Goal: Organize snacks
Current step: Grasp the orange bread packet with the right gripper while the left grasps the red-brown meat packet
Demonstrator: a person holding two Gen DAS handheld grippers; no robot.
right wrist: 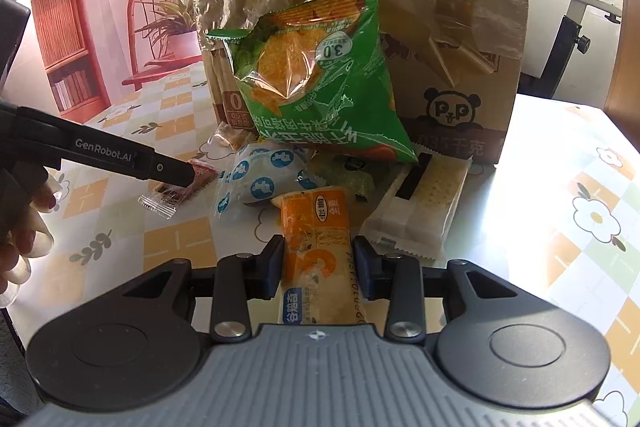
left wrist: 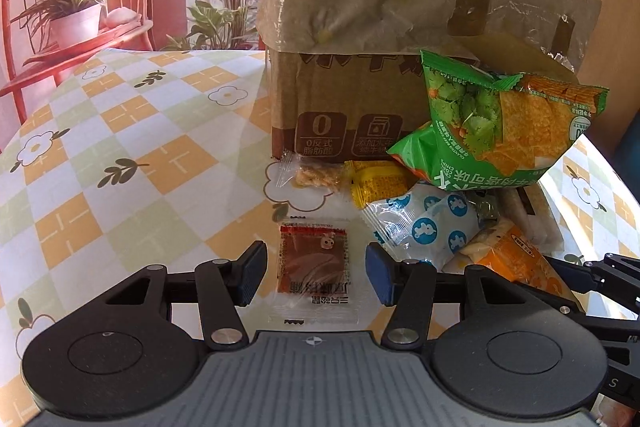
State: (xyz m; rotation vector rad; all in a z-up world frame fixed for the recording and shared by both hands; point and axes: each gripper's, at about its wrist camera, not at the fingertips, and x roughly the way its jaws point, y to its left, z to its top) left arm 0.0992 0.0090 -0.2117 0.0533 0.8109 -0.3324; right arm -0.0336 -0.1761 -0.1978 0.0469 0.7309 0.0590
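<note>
Right claw (right wrist: 319, 269) clamps orange snack bar (right wrist: 318, 251); left claw (left wrist: 316, 273) half-open, straddling brown sachet (left wrist: 312, 263).

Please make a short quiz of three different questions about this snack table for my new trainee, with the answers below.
1. True or false: the right gripper is shut on the orange snack bar.
2. What lies between the open fingers of the left gripper? A) green chip bag B) small brown sachet C) white cracker pack
3. What does the green chip bag lean against?

Key:
1. True.
2. B, the small brown sachet, flat on the tablecloth.
3. The cardboard box.
</note>
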